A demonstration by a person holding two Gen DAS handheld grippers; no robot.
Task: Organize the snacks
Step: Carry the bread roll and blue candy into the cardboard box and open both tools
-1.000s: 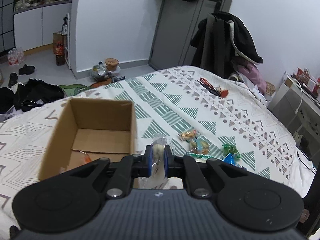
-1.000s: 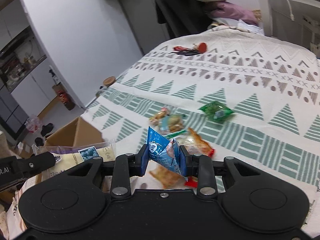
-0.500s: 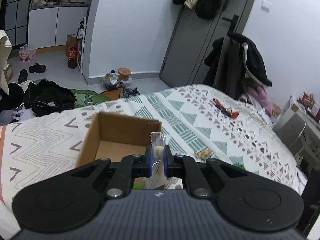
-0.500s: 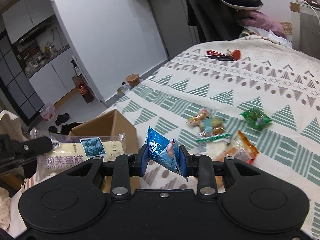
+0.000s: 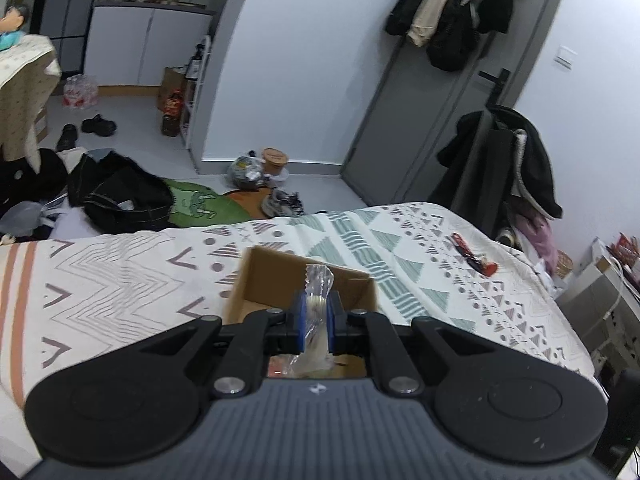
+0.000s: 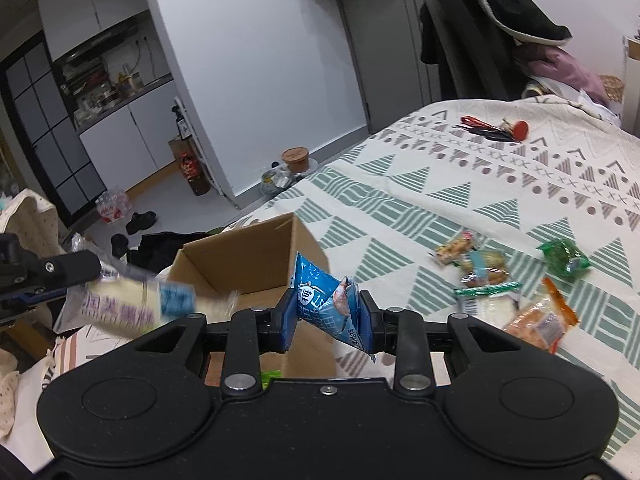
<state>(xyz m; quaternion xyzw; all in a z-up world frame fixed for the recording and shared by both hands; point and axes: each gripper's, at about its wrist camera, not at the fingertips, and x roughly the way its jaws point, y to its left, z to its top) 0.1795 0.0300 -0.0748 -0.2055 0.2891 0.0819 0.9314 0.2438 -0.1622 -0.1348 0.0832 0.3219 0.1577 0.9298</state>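
Note:
An open cardboard box (image 5: 272, 276) (image 6: 240, 256) sits on the patterned bedspread. My left gripper (image 5: 315, 322) is shut on a clear-wrapped cake packet (image 5: 318, 284), held over the box's near side; in the right wrist view this packet (image 6: 132, 300) shows blurred at the left, over the box's left rim. My right gripper (image 6: 327, 320) is shut on a blue snack bag (image 6: 326, 300), above the box's near right corner. Several loose snacks (image 6: 480, 268) lie on the bed to the right, among them a green packet (image 6: 564, 258) and an orange one (image 6: 540, 322).
A bedspread (image 5: 120, 276) covers the bed under the box. Red scissors and small items (image 6: 494, 128) lie farther up the bed. Clothes and bags (image 5: 116, 196) clutter the floor to the left. A coat-draped chair (image 5: 504, 168) stands beyond the bed.
Both grippers have moved left toward the box with their packets. The box now lies right under them, and the loose snacks have slid to the right of the view.

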